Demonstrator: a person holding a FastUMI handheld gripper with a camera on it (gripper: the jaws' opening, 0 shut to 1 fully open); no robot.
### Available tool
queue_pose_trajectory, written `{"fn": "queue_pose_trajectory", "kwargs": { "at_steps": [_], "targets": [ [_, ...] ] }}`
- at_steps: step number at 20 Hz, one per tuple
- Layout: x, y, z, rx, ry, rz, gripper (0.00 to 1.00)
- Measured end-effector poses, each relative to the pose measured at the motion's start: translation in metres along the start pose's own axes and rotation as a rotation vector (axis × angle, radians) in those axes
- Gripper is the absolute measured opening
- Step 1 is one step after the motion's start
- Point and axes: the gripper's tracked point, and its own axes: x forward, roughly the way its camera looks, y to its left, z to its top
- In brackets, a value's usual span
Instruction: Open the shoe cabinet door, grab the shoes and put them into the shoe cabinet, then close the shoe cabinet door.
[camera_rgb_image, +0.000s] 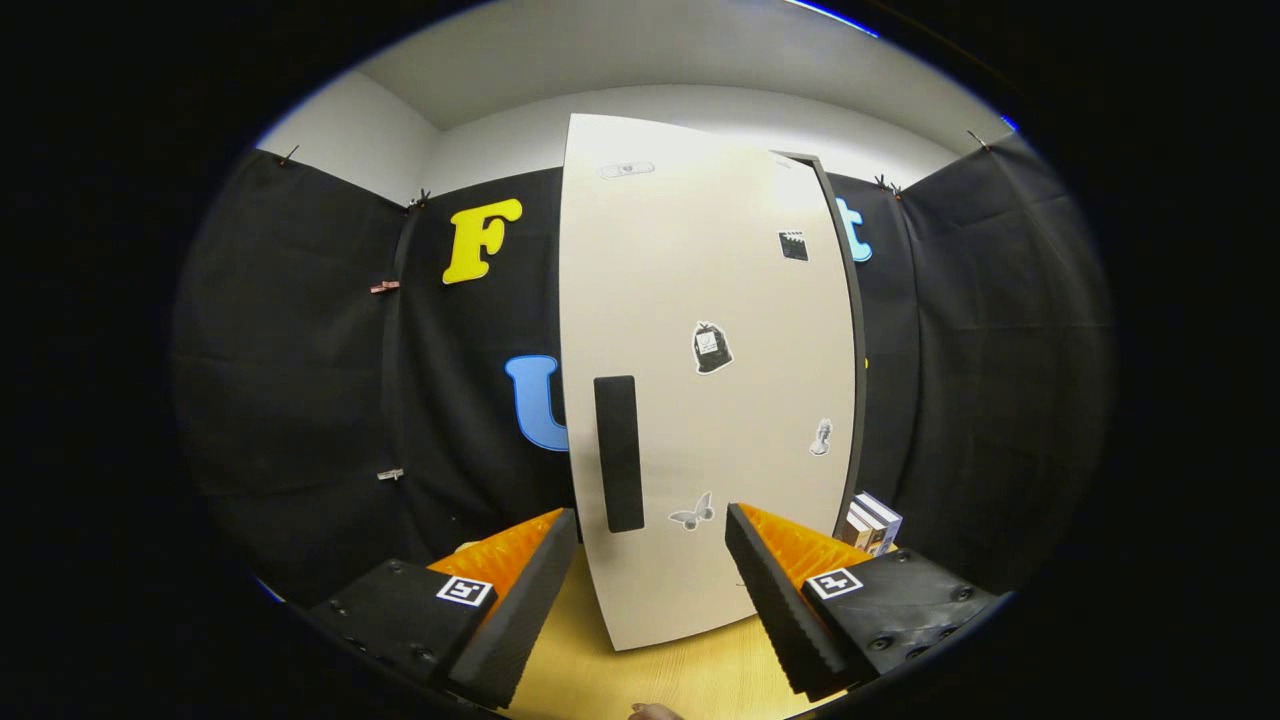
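A tall white shoe cabinet door stands just ahead of my fingers, carrying several small stickers and a long black handle near its left edge. The door looks swung slightly out, its right edge meeting the dark cabinet frame. My gripper is open, with the door's lower part and the handle's bottom end showing in the gap between the fingers. Nothing is held. The shoes and the cabinet's inside are hidden from me.
The cabinet stands on a light wooden surface. A small stack of boxes sits at the cabinet's right foot, behind my right finger. Black cloth walls close in on both sides. A bit of a hand shows at the bottom.
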Motion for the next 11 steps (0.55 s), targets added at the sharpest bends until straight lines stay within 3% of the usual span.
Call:
{"fn": "queue_pose_trajectory", "kwargs": {
  "at_steps": [11],
  "targets": [
    [-0.0022, -0.0019, -0.0033, 0.004, 0.010, -0.026, 0.98]
  ]
}}
